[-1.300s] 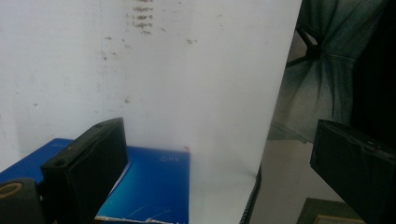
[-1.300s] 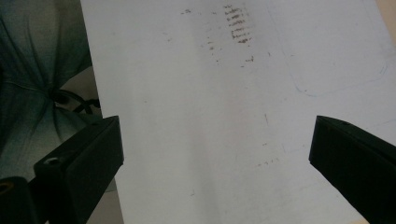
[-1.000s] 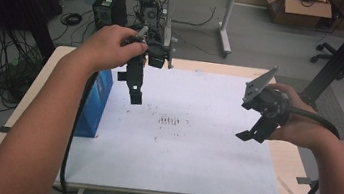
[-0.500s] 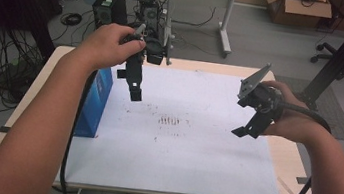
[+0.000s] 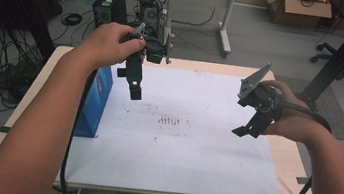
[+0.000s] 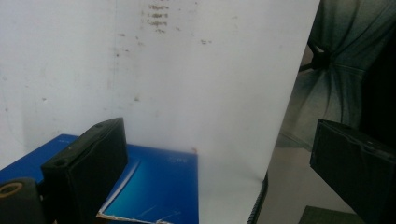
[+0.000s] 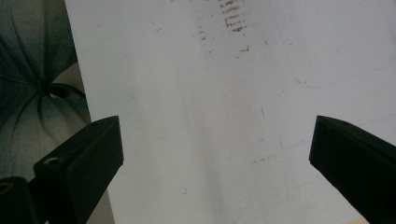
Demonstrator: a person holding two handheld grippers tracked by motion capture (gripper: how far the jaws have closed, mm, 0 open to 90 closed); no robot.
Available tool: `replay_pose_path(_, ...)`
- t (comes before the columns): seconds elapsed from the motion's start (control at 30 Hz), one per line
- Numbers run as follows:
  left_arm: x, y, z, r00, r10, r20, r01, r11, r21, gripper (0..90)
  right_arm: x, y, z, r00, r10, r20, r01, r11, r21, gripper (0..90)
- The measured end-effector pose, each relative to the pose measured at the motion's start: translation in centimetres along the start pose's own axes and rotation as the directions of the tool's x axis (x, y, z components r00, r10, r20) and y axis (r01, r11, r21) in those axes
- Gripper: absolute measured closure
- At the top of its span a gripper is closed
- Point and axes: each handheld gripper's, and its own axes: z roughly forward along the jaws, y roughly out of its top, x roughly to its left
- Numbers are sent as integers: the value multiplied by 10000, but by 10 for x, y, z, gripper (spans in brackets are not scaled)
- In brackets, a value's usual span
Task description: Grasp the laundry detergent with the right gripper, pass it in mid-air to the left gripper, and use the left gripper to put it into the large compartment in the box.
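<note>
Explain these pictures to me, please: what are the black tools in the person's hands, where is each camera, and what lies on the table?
A person sits at a table and holds one tool in each hand. Each tool is a hand-held gripper with two black jaws that can pinch things. In the high view, taken from above the person's side, the left hand-held gripper hangs over the white board, and the right hand-held gripper hovers at the other side. The other two pictures come from small cameras riding on the grippers, looking along their own jaws. In both, the jaws stand wide apart and hold nothing. On the wooden table lies the white board, marked with a few dark smudges. A blue box stands at its left edge, close below the left gripper.
</note>
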Motion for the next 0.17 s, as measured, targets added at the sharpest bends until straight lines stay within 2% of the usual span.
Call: replay_pose_path(0.17, 2, 2, 0, 9999, -60, 87, 59, 10000, 54, 46, 1, 3, -3, 9999, -149, -17, 148, 9998, -131, 28)
